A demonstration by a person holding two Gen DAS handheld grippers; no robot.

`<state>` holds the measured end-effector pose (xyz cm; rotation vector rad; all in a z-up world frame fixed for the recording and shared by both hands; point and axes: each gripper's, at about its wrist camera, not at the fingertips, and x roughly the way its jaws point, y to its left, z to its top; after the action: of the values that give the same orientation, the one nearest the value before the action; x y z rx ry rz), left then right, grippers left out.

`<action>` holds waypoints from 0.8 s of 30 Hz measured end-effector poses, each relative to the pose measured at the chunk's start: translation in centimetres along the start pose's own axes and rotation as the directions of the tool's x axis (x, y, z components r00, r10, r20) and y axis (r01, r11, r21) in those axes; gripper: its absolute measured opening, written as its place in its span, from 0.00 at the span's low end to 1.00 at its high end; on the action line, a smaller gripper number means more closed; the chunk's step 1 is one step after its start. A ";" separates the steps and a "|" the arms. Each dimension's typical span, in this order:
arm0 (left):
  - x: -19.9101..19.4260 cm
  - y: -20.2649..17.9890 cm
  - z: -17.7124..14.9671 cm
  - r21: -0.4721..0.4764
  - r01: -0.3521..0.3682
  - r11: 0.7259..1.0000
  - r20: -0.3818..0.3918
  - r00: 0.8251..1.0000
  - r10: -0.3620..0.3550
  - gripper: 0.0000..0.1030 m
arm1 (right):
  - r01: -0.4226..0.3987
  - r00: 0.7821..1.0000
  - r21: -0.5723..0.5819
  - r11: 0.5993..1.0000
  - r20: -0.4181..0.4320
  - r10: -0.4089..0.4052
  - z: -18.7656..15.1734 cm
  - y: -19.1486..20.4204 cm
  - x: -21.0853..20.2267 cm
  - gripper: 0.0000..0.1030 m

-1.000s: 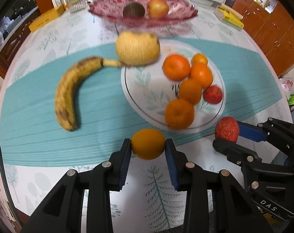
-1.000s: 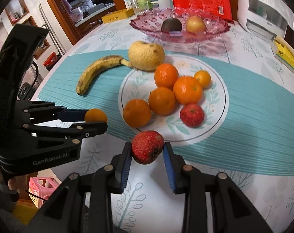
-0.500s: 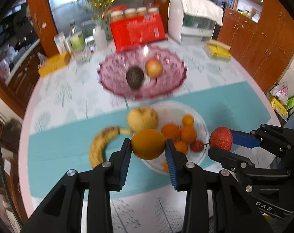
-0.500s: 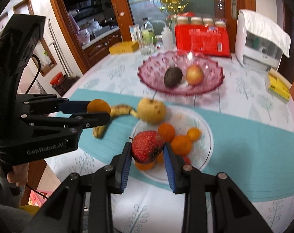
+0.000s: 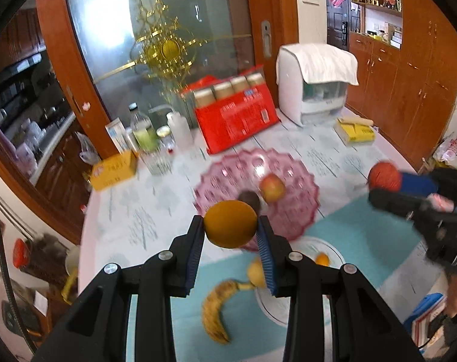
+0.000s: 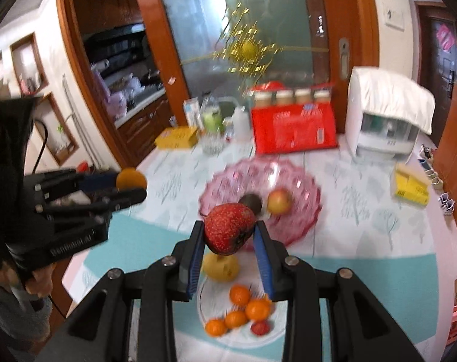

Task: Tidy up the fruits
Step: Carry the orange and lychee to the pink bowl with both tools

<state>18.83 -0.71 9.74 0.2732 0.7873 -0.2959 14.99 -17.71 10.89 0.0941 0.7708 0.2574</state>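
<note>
Both fruits have risen well above the tabletop since a second ago, when they sat low beside the white plate. Now the smooth round orange (image 5: pixel 230 223) is clamped between the blue pads of the left gripper (image 5: pixel 231 229), and the speckled red strawberry-shaped fruit (image 6: pixel 230 228) is pinched in the right gripper (image 6: pixel 229 235); both are carried high in the air, lined up with the scalloped pink glass bowl (image 5: pixel 301 193) at twelve o'clock of the plate. That bowl already holds a dark avocado (image 6: pixel 251 201) and a red-yellow apple (image 6: pixel 278 201), so I judge two pieces sorted and two more on the way. Left behind on the round white floral plate (image 6: pixel 276 336) are four small mandarins (image 6: pixel 248 309) and one small red fruit (image 6: pixel 260 328). A bumpy yellow pear-like fruit (image 6: pixel 221 267) sits at the plate's eleven o'clock rim, and a spotted ripe banana (image 5: pixel 215 312) lies on the teal table runner (image 5: pixel 358 229) at nine o'clock. Roughly half the work seems to remain, neither carried fruit being set down yet.
</note>
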 end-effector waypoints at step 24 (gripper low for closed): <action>25.3 0.6 -0.2 0.069 0.065 0.996 -0.325 0.945 -0.039 0.33 | 0.233 0.937 0.128 0.964 -0.293 -0.188 -0.7 -3.7 21.9 0.32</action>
<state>35.88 -4.12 -8.71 0.3820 1.1108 -0.3367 30.28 -15.54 -5.06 0.1281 1.0747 0.0010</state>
